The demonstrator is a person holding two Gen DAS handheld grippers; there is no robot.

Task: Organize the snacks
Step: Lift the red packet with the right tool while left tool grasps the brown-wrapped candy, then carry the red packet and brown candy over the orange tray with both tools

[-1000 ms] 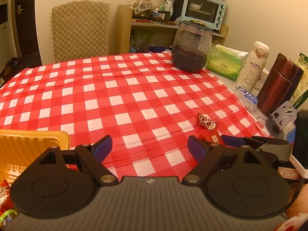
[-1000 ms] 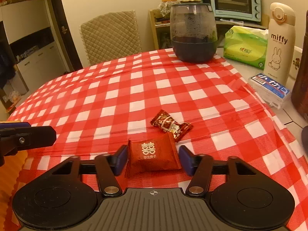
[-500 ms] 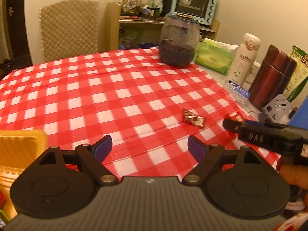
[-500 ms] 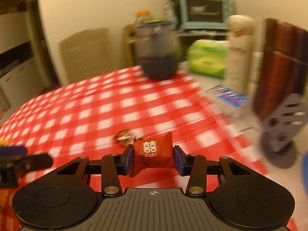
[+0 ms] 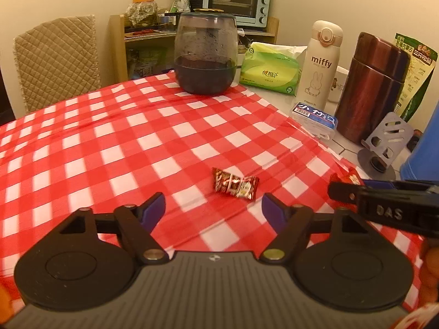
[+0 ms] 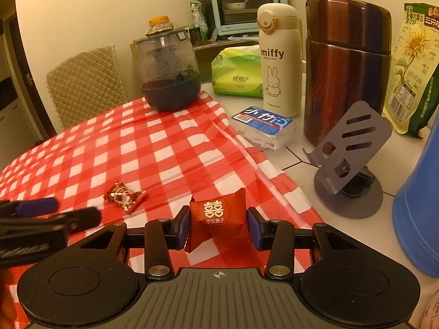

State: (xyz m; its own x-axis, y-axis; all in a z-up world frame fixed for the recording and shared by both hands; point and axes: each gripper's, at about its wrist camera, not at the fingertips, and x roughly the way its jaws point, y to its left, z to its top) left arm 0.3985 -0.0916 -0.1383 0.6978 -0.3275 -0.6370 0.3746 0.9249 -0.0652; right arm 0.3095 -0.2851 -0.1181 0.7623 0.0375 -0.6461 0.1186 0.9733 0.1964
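Checked tablecloth (image 6: 170, 150); red packet (image 6: 218, 219) between right gripper (image 6: 219, 226) pads.

The wrapped candy (image 5: 235, 184) lies on the tablecloth (image 5: 109, 137), the jar (image 5: 205, 54) far behind, the thermos (image 5: 370, 87) at right.

My right tool (image 6: 219, 226) has the red pillow-shaped snack packet (image 6: 218, 218) pinched between its two blue pads, gold double-happiness character facing me, white lettering beneath, one crimped end poking up. It's held above the checked cloth near the table's right edge. The other snack, a small twist-wrapped candy (image 5: 235, 183) in shiny brown-red foil, lies flat on the red-and-white cloth, alone, just ahead of my left tool (image 5: 214, 205) and untouched between its wide-spread fingers.
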